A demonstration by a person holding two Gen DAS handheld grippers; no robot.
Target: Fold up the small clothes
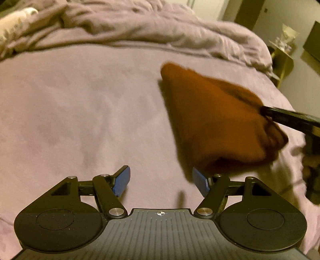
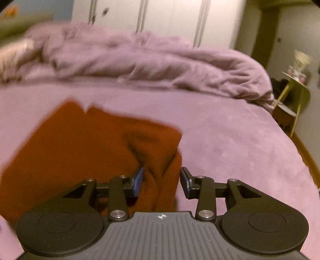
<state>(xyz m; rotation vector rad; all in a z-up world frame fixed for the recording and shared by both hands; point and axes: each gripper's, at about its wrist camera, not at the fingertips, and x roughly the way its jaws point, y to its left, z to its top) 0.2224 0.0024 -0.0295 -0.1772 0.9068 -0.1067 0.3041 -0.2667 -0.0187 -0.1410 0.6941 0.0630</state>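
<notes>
A rust-orange small garment lies on the purple bed sheet, bunched up at its right end. In the right wrist view the garment spreads to the left, and a raised fold of it stands between the fingers of my right gripper. The left pad touches that fold and the right pad stands just off it, so the jaws are open. One black finger of that gripper pokes into the garment's right edge. My left gripper is open and empty over bare sheet, left of the garment.
A crumpled purple duvet is heaped along the far side of the bed, with a pale pillow at the far left. A yellow side table with small items stands beyond the bed's right edge. White wardrobe doors stand behind.
</notes>
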